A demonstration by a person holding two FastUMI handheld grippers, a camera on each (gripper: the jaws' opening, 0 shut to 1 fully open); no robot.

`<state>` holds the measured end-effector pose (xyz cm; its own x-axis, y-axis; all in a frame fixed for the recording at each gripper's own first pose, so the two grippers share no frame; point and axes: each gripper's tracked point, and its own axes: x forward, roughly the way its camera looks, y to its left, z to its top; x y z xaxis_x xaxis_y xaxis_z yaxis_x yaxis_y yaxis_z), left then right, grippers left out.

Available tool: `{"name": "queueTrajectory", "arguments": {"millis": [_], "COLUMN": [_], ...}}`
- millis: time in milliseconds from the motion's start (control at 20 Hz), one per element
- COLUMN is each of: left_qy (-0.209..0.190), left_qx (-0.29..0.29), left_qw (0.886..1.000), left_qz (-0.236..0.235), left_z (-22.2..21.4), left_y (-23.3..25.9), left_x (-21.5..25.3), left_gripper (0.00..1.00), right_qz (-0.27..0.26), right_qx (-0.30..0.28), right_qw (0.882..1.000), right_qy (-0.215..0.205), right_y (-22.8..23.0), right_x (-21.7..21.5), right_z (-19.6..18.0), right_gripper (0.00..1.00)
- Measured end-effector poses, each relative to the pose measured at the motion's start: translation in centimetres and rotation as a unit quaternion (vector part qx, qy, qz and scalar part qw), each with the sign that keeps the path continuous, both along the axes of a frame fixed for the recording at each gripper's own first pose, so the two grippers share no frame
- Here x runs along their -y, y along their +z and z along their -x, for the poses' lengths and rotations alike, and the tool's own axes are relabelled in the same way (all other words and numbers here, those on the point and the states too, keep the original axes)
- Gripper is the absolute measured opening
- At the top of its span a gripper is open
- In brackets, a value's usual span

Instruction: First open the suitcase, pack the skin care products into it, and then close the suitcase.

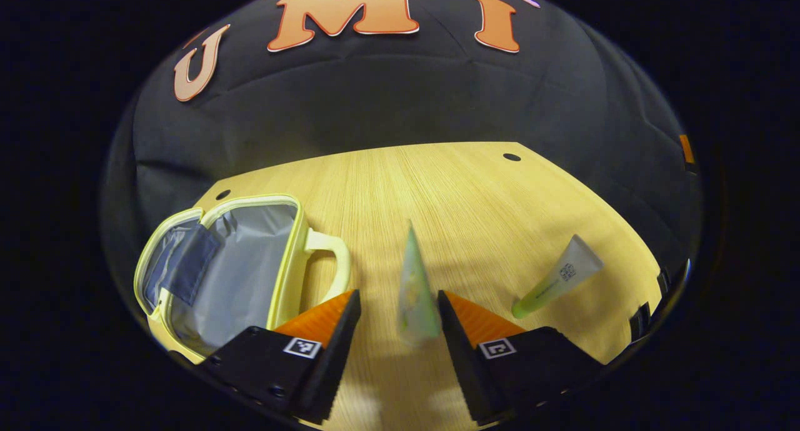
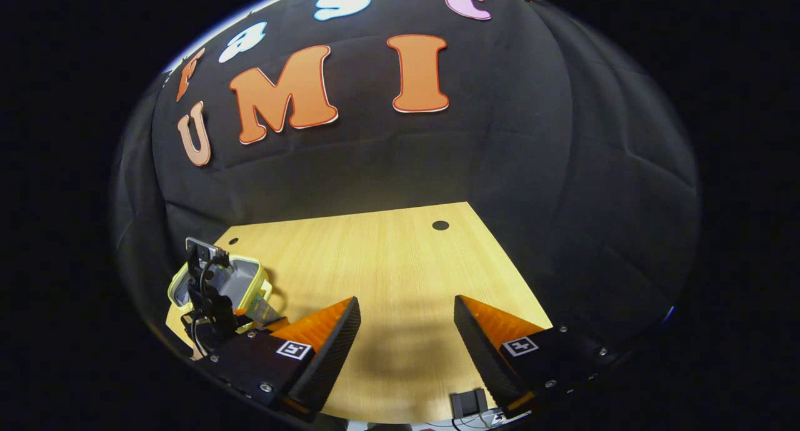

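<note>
left gripper [image 1: 399,312]: my fingers are spread apart here, with a pale green tube [image 1: 415,290] standing up in the gap between them, crimped end pointing away from me. It sits closer to the right finger, but I honestly can't tell if either finger touches it, so I'm not calling it a grip. The tube looks a bit blurred.

second tube [image 1: 559,279]: grey-white body with a green cap, lying flat on the table off to the right of my right finger and a bit beyond its tip. Cap end points back toward me, crimped end away. Well apart from the other tube.

suitcase [image 1: 225,272]: small pale yellow one, lid swung open, just left of my left finger and partly hidden behind it. Grey lining inside with a darker strap across it. Its handle [image 1: 331,259] sticks out toward the finger gap.

table [image 1: 437,187]: light wood, two small dark holes near the far edge.

right gripper [image 2: 406,331]: fingers wide open, nothing between them, just bare table [image 2: 400,262] and a shadow.

from the right gripper view: the suitcase [image 2: 247,281] sits far left, past my left finger, and the other gripper [image 2: 209,293] with its cables is in front of it.
</note>
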<state>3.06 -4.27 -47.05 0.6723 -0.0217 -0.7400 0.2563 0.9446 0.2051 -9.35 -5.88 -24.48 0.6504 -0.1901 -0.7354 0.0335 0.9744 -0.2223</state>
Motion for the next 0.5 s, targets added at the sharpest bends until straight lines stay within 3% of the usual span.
{"name": "queueTrajectory", "arguments": {"millis": [100, 150, 200, 250, 350, 500], "left_qy": [-0.008, -0.018, -0.029, -0.038, -0.056, -0.052], "left_qx": [0.011, 0.012, 0.013, 0.01, 0.002, -0.01], "left_qw": [1.0, 1.0, 0.999, 0.999, 0.998, 0.998], "left_qz": [-0.017, -0.021, -0.024, -0.028, -0.032, -0.02], "left_z": [-0.4, -0.9, -0.9, -1.1, -0.9, -0.2], "left_y": [0.5, 0.0, -0.1, -0.3, -0.4, 0.1], "left_x": [0.3, 0.7, 1.1, 1.3, 1.6, 1.7], "left_gripper": [0.55, 0.41, 0.41, 0.34, 0.34, 0.34], "right_qz": [0.003, 0.003, 0.001, -0.001, -0.01, -0.021], "right_qx": [-0.007, -0.011, -0.013, -0.015, -0.018, -0.036], "right_qw": [1.0, 1.0, 1.0, 1.0, 1.0, 0.998], "right_qy": [0.001, 0.002, 0.003, 0.006, 0.015, 0.044], "right_y": [-0.4, -0.6, -0.9, -1.1, -1.7, -3.6], "right_x": [0.2, 0.2, 0.1, -0.1, -0.9, -2.9], "right_z": [0.5, 0.6, 0.7, 0.7, 0.8, 1.0], "right_gripper": [0.95, 0.95, 0.96, 0.95, 0.95, 0.95]}}
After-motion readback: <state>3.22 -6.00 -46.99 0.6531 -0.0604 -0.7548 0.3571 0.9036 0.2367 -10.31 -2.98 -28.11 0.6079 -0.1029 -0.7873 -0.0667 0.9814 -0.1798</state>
